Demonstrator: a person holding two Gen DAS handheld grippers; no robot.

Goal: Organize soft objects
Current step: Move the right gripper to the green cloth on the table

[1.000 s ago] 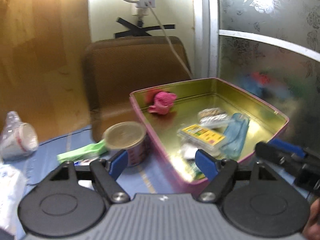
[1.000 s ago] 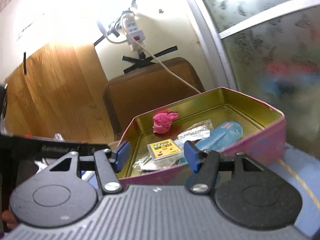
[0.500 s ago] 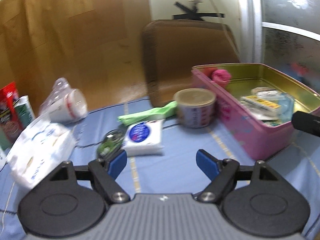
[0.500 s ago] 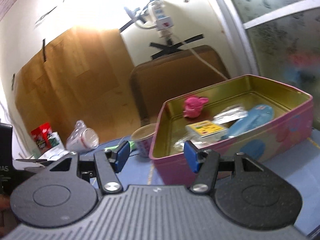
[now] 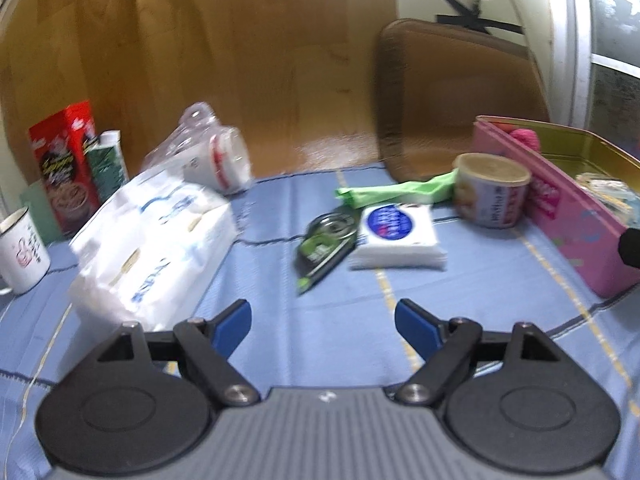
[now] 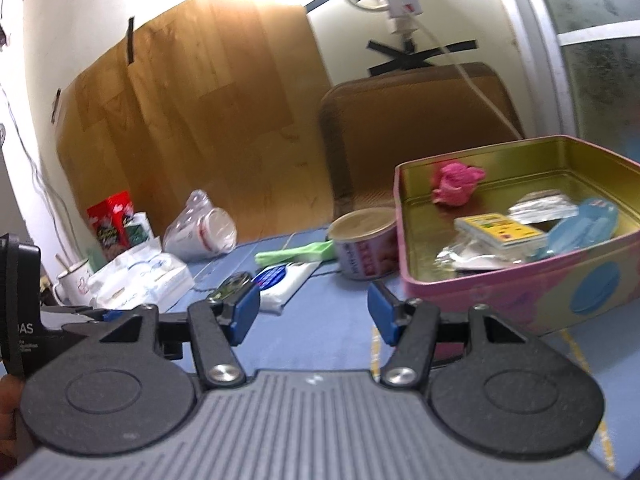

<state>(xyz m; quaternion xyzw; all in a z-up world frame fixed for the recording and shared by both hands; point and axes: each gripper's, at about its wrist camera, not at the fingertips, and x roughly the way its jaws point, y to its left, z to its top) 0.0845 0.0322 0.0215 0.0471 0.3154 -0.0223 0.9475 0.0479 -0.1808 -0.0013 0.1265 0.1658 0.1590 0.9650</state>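
- Left wrist view: your left gripper (image 5: 322, 320) hangs over the bench (image 5: 344, 320), which is covered in blue woven cloth with thin yellow and dark stripes; its jaws are spread wide with nothing between the blue pads.
- Ahead of those jaws lies a flat, square tissue pack (image 5: 398, 237), white and soft-sided with a round blue label, touching a glossy green correction-tape dispenser (image 5: 326, 242) on its left.
- Just behind the pack sits a crumpled lime-green wrapper (image 5: 394, 192), its right end against a short round tin can (image 5: 490, 189) with a dull tan lid.
- To the left rests a large, puffy tissue bundle (image 5: 152, 236) in white plastic film with blue print; behind it is a crinkled clear bag of paper cups (image 5: 208, 156), and at the far left a white enamel mug (image 5: 22, 250) and a red carton (image 5: 66, 164).
- The pink tin box (image 5: 568, 224) stands at the right edge, beside the can.
- Right wrist view: your right gripper (image 6: 313, 312) also has its jaws parted and empty, above the cloth.
- The pink tin box (image 6: 520, 300) has a shiny gold interior; inside lie a fuzzy pink knitted lump (image 6: 456, 186) in the far corner, a yellow card packet (image 6: 500, 230), a silvery foil sachet (image 6: 542, 206) and a pale blue oval pouch (image 6: 580, 228).
- The small tissue pack (image 6: 286, 282) lies left of the box, well apart from it.
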